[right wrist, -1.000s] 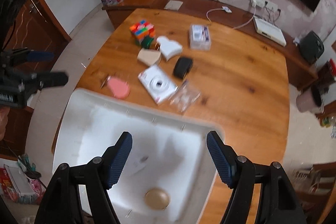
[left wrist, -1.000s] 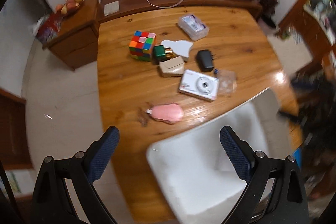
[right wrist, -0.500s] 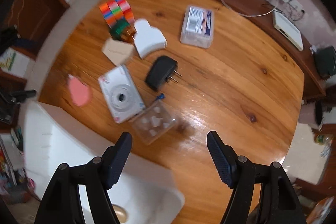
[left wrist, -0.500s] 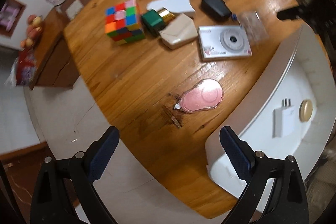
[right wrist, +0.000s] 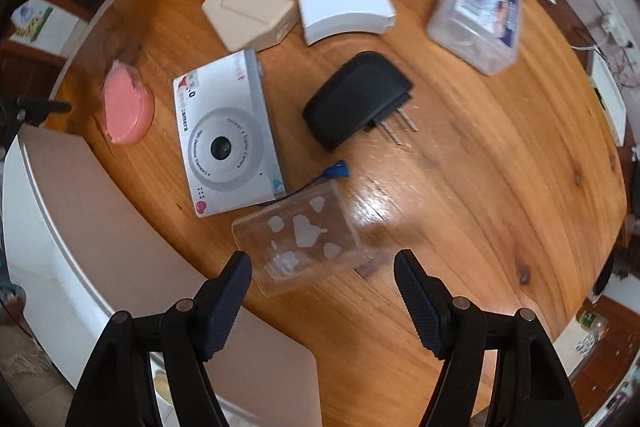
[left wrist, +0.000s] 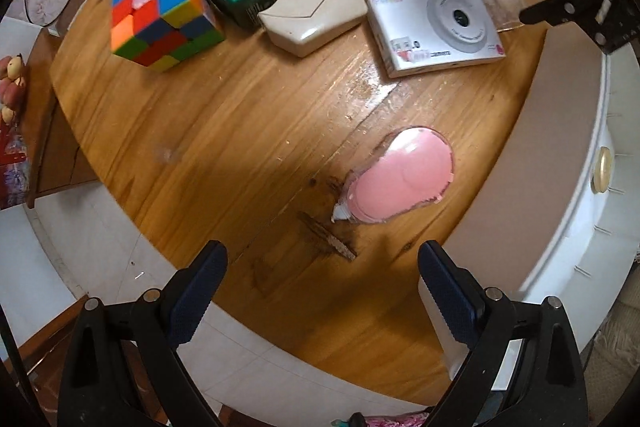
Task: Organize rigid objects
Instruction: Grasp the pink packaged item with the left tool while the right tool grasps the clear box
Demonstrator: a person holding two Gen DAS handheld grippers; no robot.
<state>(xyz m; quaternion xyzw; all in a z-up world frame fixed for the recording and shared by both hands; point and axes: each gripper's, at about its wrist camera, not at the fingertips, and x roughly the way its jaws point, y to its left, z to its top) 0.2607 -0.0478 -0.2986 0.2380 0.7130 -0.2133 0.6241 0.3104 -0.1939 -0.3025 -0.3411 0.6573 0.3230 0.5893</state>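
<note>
My L gripper (left wrist: 322,289) jaws wide open, empty, above pink tape dispenser (left wrist: 398,182) on table (left wrist: 224,131); R gripper (right wrist: 322,293) jaws wide open, empty, over clear plastic case (right wrist: 300,239) beside white camera (right wrist: 228,135), near white bin (right wrist: 60,227).

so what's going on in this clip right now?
A person with a tool in each hand is sorting small items off a wooden table into a white bin. Neither tool holds anything yet. The left tool is open and lined up on the pink tape dispenser. The right tool is open just short of the clear plastic case. The camera, black charger and Rubik's cube lie on the table.
</note>
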